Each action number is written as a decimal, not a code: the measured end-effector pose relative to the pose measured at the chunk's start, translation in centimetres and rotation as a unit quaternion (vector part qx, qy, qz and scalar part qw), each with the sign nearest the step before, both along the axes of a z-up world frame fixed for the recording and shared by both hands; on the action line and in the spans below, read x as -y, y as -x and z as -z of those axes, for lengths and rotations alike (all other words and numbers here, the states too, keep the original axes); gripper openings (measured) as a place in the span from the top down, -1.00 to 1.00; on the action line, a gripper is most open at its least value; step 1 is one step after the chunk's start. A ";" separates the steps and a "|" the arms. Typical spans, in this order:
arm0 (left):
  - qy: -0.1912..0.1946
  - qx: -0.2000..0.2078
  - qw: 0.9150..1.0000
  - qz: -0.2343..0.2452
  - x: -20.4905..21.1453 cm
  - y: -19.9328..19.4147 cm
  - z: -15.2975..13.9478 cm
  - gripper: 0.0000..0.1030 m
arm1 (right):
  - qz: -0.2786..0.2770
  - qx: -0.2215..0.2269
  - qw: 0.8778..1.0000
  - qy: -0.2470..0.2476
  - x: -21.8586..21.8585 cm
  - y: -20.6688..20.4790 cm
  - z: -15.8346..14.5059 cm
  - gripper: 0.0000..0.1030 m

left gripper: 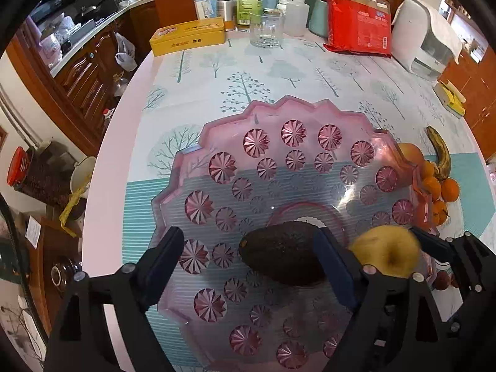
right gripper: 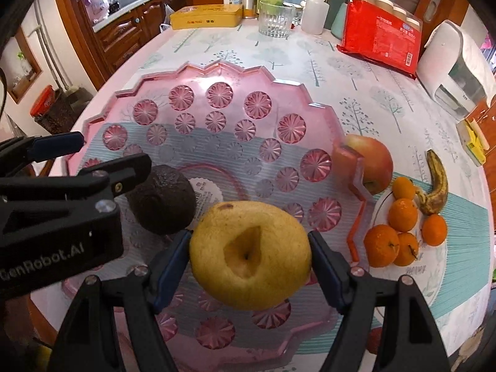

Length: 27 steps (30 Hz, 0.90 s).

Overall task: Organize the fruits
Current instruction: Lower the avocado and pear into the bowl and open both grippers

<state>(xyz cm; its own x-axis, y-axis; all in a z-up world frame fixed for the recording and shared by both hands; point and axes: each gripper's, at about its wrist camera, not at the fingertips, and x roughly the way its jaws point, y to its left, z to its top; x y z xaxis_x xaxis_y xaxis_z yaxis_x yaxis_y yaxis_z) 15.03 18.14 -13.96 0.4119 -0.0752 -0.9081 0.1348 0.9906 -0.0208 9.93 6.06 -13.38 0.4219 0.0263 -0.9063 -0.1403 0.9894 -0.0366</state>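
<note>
On the round table covered with a pale tree-print cloth [left gripper: 279, 71], we hold both grippers over a wide, translucent pink plastic fruit tray with a scalloped rim and star-cut dimples [right gripper: 217, 71]. Our left gripper [left gripper: 248, 263] has its dark blue pads spread wide, and a dark, rough-skinned avocado [left gripper: 282, 252] lies on the floor of the tray between them; the right-hand pad sits just against the avocado's end, the left-hand pad stands clear of it, so we are not pinching it. Our right gripper [right gripper: 249, 255] holds a yellow, russet-specked pear [right gripper: 248, 254], both pads pressed on its flanks and its hollow end turned toward the camera; from the right wrist view the pear hangs over the tray, just beside the avocado [right gripper: 162, 200]. Outside the tray's right rim, a red-and-yellow apple [right gripper: 373, 161] touches the edge, and beyond it a cluster of small orange mandarins [right gripper: 400, 229] and a browned, curved banana [right gripper: 435, 186] rest on a white plate [right gripper: 434, 282]. At the far side of the table stand a yellow rectangular tin [left gripper: 189, 35], a clear glass tumbler [left gripper: 266, 28], a white squeeze bottle [left gripper: 296, 15], a red pack of cups [left gripper: 359, 28] and a white appliance [left gripper: 424, 37].
</note>
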 end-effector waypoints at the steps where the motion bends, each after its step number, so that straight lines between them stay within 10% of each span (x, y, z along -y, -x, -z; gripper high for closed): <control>1: 0.000 0.000 1.000 -0.001 -0.1 0.0 0.0 -0.67 | -0.004 0.014 1.000 0.000 -0.1 0.2 -0.6 -0.55; 27: 0.024 0.039 0.999 0.005 -0.2 4.1 -5.0 -0.69 | -0.001 0.084 0.996 0.011 0.1 4.9 -5.8 -0.62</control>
